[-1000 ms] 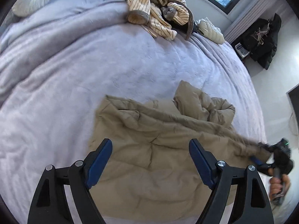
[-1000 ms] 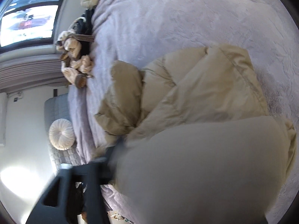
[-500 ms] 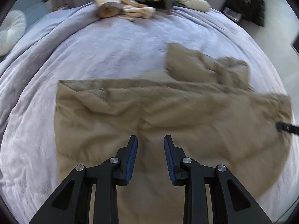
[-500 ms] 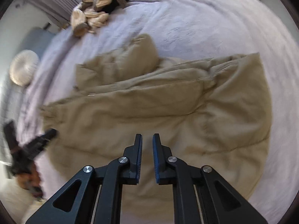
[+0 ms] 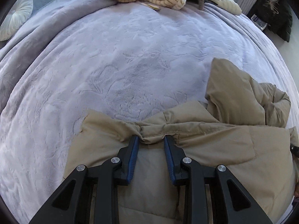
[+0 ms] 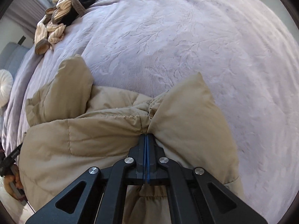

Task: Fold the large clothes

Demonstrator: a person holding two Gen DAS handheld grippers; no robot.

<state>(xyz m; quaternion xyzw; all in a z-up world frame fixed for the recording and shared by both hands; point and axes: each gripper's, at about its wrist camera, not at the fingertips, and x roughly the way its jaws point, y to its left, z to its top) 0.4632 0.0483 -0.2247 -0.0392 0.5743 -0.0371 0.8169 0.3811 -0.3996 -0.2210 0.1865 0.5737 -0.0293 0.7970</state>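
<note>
Tan quilted jacket (image 5: 214, 145) lies on the lilac bedspread (image 5: 130, 65), bunched at both your tongs. Your right gripper (image 6: 146, 137) is pinched tight on its edge; your left gripper (image 5: 151, 140) clamps a thicker fold. You're mid-fold, I'd judge: carry both edges forward together, level.

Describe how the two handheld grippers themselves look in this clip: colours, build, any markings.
Both match. The left gripper and right gripper have matte black angular linkage arms with triangular cut-outs and round silver pivot bolts. The jaws carry ribbed blue pads on their inner faces. No cables or sleeves show. In the right wrist view, the other tool's black body at the edge bears small white lettering, unreadable.
</note>
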